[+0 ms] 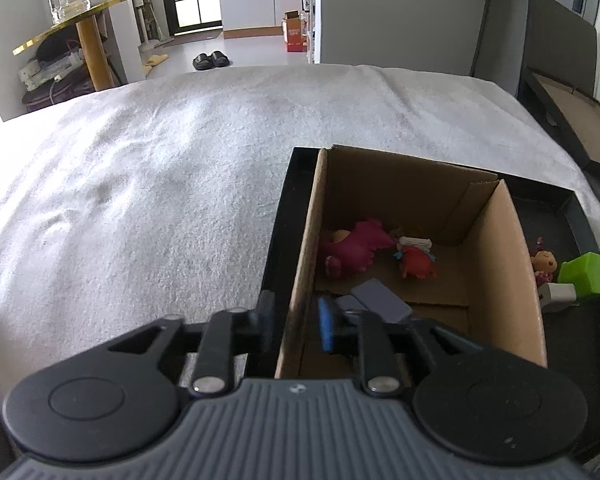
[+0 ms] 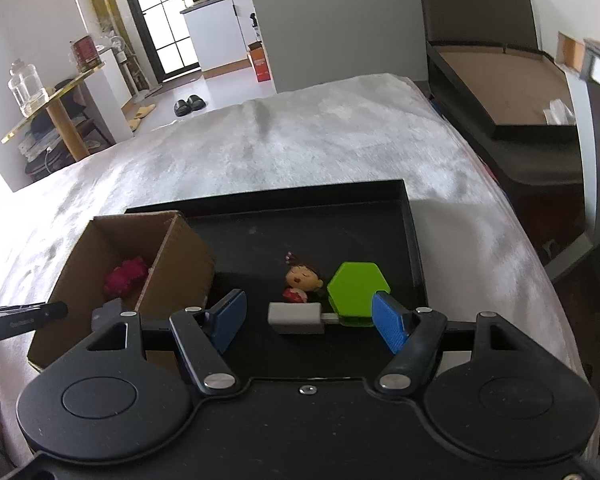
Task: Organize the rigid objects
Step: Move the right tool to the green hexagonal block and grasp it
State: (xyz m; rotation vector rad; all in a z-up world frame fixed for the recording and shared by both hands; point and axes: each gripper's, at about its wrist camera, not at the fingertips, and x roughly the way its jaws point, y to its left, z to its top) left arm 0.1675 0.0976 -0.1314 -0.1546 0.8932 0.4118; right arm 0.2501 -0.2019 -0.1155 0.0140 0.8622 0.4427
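Observation:
A cardboard box (image 1: 500, 264) stands in a black tray (image 1: 284, 208) on a white cloth. Inside lie a magenta toy (image 1: 356, 248), a red toy (image 1: 416, 262) and a grey block (image 1: 380, 300). My left gripper (image 1: 296, 316) straddles the box's left wall, one finger on each side; I cannot tell if it presses the wall. In the right wrist view my right gripper (image 2: 308, 320) is open and empty, just above a white charger plug (image 2: 296, 318), a green hexagon block (image 2: 358, 288) and a small doll figure (image 2: 302, 280) on the tray (image 2: 340, 216). The box (image 2: 180, 264) sits at its left.
The cloth-covered surface (image 1: 160, 180) spreads left and far of the tray. A gold-edged side table (image 1: 80, 24) with a glass jar stands far left. A dark low cabinet (image 2: 500, 92) is at the right, beyond the surface edge.

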